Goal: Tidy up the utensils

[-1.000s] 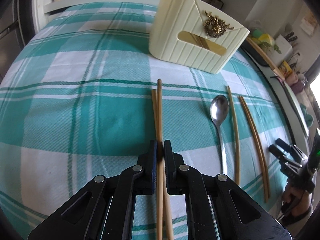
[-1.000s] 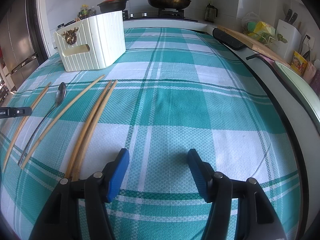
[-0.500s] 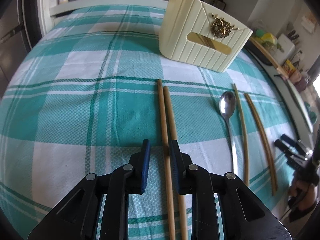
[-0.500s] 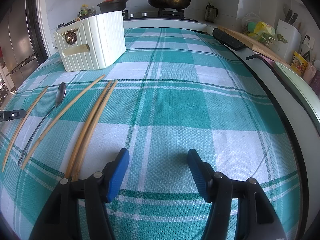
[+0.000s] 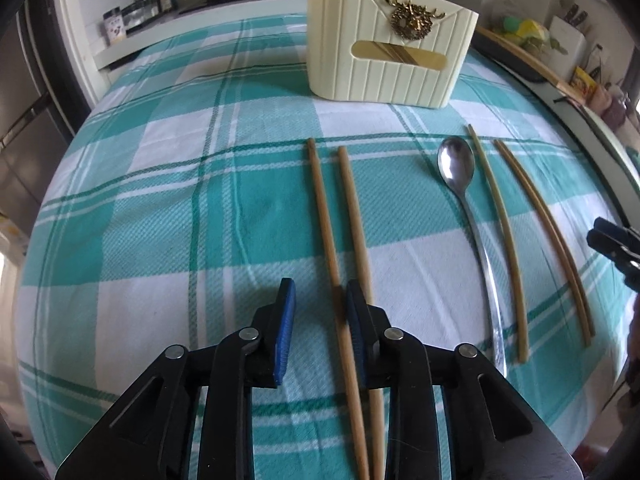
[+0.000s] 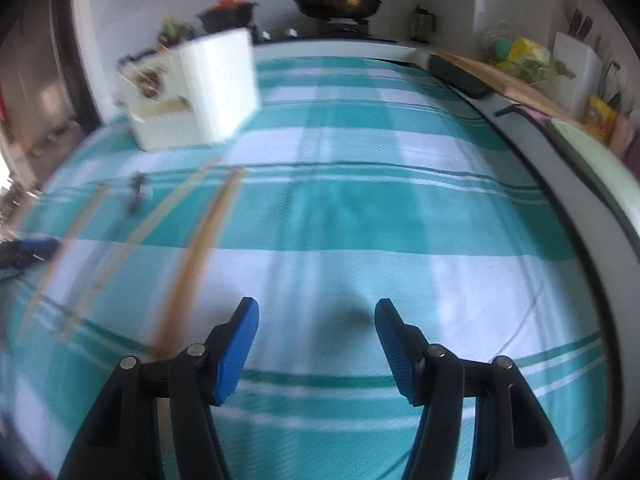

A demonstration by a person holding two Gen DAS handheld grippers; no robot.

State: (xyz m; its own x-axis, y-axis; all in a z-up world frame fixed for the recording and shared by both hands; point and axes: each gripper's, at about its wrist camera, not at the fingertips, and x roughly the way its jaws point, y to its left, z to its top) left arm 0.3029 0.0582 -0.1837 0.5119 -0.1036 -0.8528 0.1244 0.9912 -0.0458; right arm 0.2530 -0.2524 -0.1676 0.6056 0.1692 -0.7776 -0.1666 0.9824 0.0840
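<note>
Teal-and-white checked cloth covers the counter; stove w/ a pan at the back, knife block off to the right. A cream holder stands on the cloth's far side. Two wooden chopsticks lie in front of it, long axis running toward the holder, tips apart. Left gripper hangs open, one stick between its jaws, not pinched. A spoon lies to the right, bowl toward the holder. Right gripper is wide open over bare cloth.

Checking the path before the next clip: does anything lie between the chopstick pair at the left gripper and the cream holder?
Nothing visible does. Beyond the chopstick pair lying under the open left gripper, only bare plaid tablecloth reaches the cream utensil holder. The spoon lies off to the right.
</note>
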